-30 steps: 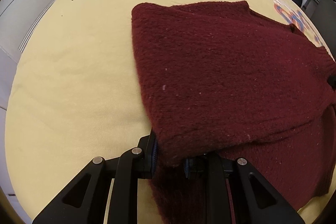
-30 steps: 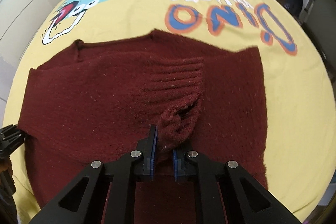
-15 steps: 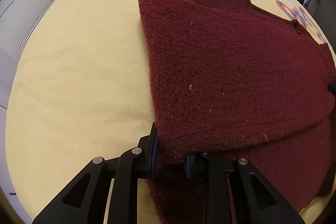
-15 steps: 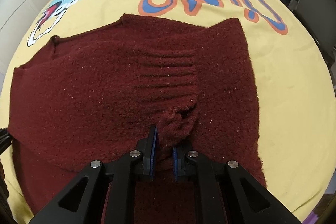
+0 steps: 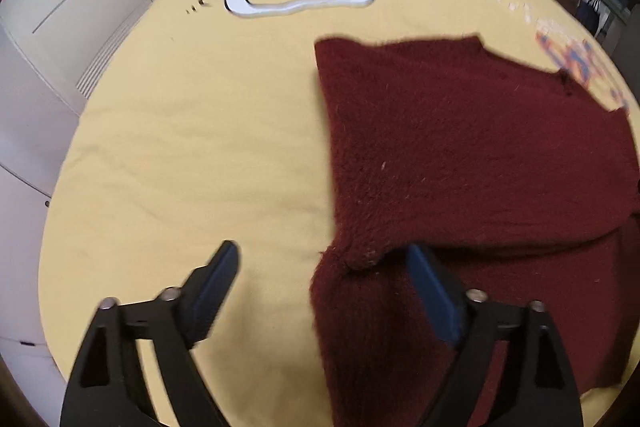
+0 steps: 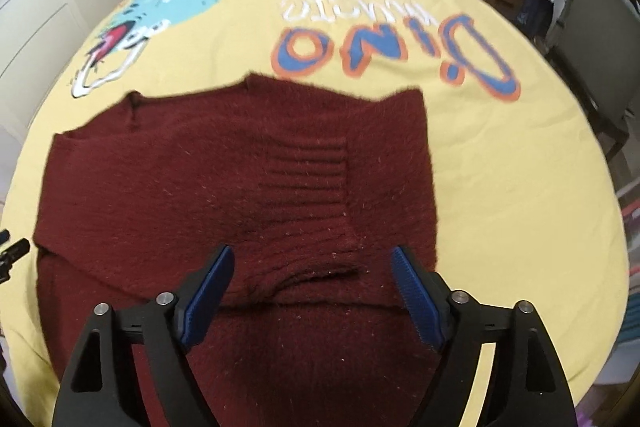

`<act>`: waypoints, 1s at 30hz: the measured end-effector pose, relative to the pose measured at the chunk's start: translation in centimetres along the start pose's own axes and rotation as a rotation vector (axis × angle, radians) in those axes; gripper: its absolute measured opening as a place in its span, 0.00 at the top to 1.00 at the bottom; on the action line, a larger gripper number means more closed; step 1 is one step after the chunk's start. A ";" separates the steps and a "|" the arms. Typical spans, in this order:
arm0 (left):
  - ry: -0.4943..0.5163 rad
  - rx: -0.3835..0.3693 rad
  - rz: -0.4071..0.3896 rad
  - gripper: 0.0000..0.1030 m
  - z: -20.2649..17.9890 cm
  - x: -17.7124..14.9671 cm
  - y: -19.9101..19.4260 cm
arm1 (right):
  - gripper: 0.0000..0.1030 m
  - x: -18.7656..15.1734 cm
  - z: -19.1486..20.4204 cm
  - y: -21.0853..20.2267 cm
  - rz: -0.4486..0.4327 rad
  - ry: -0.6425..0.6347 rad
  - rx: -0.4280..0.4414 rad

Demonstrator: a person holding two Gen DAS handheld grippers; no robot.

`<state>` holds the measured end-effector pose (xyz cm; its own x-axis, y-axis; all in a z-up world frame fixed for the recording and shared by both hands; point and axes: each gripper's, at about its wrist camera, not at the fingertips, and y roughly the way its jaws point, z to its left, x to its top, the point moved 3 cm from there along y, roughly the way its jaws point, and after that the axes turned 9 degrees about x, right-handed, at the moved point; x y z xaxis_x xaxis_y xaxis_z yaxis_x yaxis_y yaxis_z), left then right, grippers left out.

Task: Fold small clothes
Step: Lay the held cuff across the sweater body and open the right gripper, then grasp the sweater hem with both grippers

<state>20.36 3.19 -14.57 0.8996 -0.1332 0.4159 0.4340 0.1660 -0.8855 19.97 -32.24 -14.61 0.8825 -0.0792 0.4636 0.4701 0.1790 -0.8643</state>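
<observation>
We see the maroon knit sweater [image 6: 224, 195] lying flat on the yellow dinosaur bedspread [image 5: 192, 147], near its close edge, with the printed "DINO" lettering [image 6: 392, 47] beyond the sweater's far hem. Our left gripper [image 5: 320, 283] has its jaws spread wide with nothing between the pads; it sits at the sweater's left near corner, one finger over bare bedspread and the other over knit, so that folded corner [image 5: 360, 255] lies free on the layer beneath. Our right gripper [image 6: 310, 279] is also wide apart and empty, straddling the ribbed cuff [image 6: 308, 187] that rests on the middle of the sweater. We judge the placement deliberate: a flap of the sweater is laid over the body, and the sleeve is tucked inward so the cuff ends on the torso rather than sticking out past the sweater's side. Both claws are spread because the cloth sits where it should. The left view is blurred, so fine edge alignment at that corner we cannot tell. A further fold across the sweater likely remains.
</observation>
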 end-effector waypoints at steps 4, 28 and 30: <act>0.010 -0.037 -0.039 0.01 -0.9 0.9 -2.3 | 0.00 0.7 2.2 -0.8 -0.032 -0.050 0.028; 0.068 -0.111 0.006 0.01 -8.4 0.5 5.8 | 0.00 -2.6 0.9 7.8 0.034 -0.084 -0.059; 0.069 -0.122 0.002 0.01 -8.3 0.5 5.9 | 0.00 -2.8 -0.4 7.5 0.039 -0.022 -0.014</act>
<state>23.02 -3.96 -21.31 0.8932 -0.2007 0.4024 0.4191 0.0473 -0.9067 21.01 -31.07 -22.48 0.8996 -0.0509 0.4338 0.4359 0.1673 -0.8843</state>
